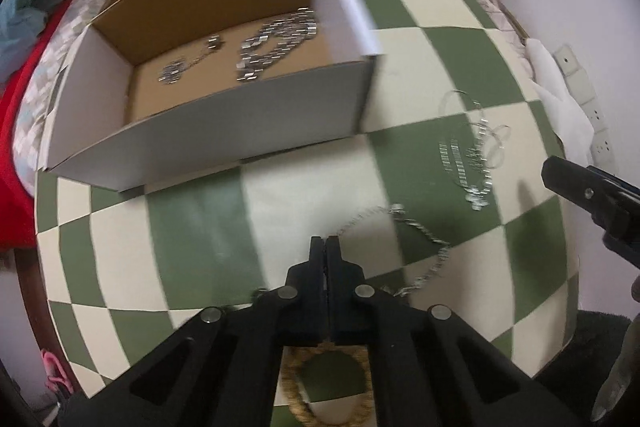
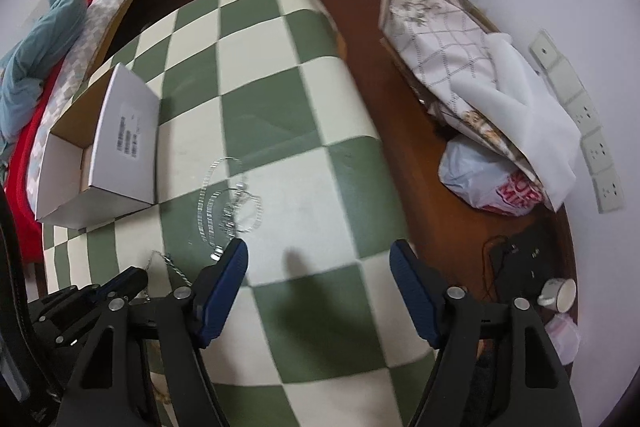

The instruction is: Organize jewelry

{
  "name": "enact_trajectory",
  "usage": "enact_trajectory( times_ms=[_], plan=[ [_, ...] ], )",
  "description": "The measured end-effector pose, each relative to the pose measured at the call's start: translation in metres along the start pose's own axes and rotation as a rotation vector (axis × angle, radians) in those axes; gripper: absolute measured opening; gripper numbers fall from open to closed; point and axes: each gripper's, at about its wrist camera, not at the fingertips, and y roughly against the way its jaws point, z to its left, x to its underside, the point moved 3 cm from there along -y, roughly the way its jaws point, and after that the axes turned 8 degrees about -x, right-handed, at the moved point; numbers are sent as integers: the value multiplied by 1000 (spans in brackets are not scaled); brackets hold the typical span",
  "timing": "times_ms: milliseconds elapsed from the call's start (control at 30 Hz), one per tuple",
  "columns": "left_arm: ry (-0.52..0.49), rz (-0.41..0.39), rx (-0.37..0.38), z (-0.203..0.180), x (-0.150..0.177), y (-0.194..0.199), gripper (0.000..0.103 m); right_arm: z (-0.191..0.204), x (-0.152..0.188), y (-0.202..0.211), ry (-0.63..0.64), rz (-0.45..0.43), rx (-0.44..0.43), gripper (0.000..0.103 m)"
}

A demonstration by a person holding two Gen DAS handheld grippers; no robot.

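1. Cardboard box sits on the checked table, two silver pieces already inside.
2. Right of the box, my left tongs are pressed together at the silver chain; whether they pinch it, I cannot tell.
3. Further right of the box, my right tongs stand spread beside the tangled necklaces, holding nothing.
4. Next, I judge: lift the chain into the box.

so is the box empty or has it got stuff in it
Not empty. The open box already holds two silver pieces: a chunky linked chain and a smaller piece beside it.
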Motion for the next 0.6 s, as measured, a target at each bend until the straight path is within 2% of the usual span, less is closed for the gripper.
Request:
enact_trajectory(
  times_ms=[300, 367, 400, 433, 533, 600],
  plan=[
    [60, 1, -22, 35, 9, -2, 0, 44, -13, -43, 81, 58, 20, 65],
    [74, 0, -13, 43, 12, 1, 0, 55, -13, -46, 133, 40, 51, 56],
    [80, -2, -7, 45, 13, 3, 0, 57, -14, -46, 148, 33, 60, 40],
    [83, -5, -6, 47, 12, 3, 0, 60, -14, -46, 164, 25, 65, 7],
    [88, -17, 10, 52, 15, 10, 0, 61, -13, -45, 177, 18, 46, 1],
    [92, -28, 24, 54, 17, 18, 0, 58, -12, -39, 165, 8, 27, 0]
  ],
)
